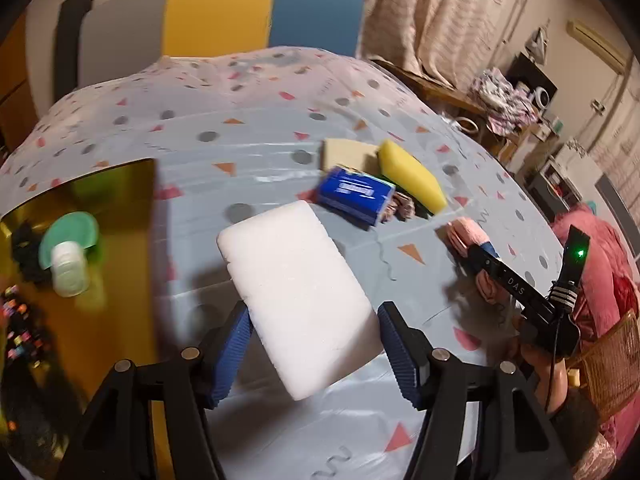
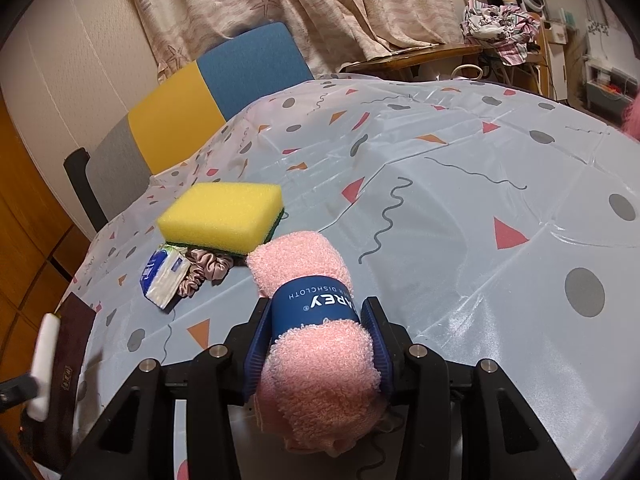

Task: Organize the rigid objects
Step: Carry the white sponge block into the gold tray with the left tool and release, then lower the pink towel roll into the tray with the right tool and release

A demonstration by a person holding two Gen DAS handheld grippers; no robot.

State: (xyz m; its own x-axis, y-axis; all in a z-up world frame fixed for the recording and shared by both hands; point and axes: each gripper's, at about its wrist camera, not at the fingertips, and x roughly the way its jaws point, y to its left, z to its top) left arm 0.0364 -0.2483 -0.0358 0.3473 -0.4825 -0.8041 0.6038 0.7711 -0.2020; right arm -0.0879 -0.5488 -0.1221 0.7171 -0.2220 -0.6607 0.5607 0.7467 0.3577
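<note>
My left gripper point(image 1: 314, 344) is shut on a white foam block point(image 1: 296, 288) and holds it above the patterned tablecloth point(image 1: 256, 152). To its left stands a gold tray point(image 1: 116, 200) with a green lid point(image 1: 74, 232) and a small white bottle point(image 1: 70, 270). My right gripper point(image 2: 316, 344) is shut on a rolled pink dishcloth point(image 2: 316, 368) with a blue paper band point(image 2: 314, 304). That gripper and the dishcloth point(image 1: 466, 236) also show at the right of the left wrist view. The white block point(image 2: 44, 364) shows at the far left of the right wrist view.
A yellow sponge point(image 2: 222, 210), a blue tissue pack point(image 2: 164, 276) and a satin scrunchie point(image 2: 204, 270) lie together on the table; a beige pad point(image 1: 346, 152) lies behind them. A multicoloured chair point(image 2: 208, 92) stands at the far side. A wicker basket point(image 1: 612, 360) is at right.
</note>
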